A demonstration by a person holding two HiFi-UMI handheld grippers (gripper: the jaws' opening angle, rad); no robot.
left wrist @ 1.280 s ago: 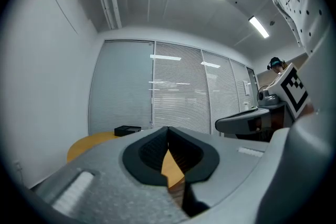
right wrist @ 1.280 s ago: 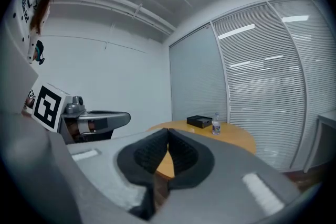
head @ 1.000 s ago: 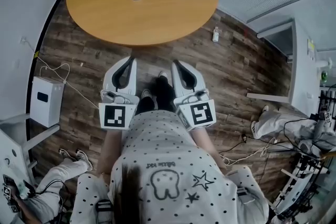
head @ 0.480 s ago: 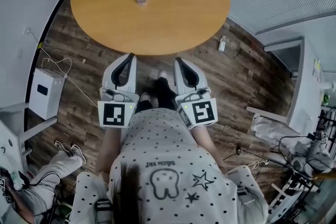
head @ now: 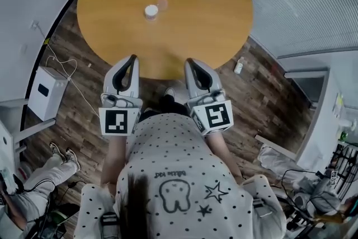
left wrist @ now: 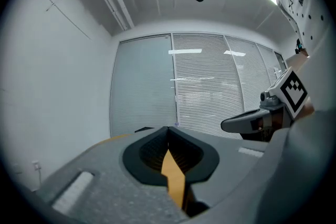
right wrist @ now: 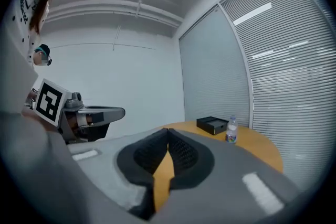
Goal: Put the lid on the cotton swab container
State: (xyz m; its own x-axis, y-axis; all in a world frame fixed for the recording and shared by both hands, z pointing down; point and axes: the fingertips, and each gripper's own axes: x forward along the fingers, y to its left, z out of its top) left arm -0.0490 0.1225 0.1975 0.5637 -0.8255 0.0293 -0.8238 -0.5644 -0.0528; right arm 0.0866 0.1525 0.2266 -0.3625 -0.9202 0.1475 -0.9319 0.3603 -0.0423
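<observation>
Cotton swab container (head: 151, 10) sits well beyond left gripper (head: 132, 57).

The left gripper (head: 132, 59) and the right gripper (head: 189, 62) were side by side in front of the person, both pointing forward. Each had its jaws pressed together, with nothing between them. The left forearm (head: 113, 157) and right forearm (head: 217, 148) reached forward.
</observation>
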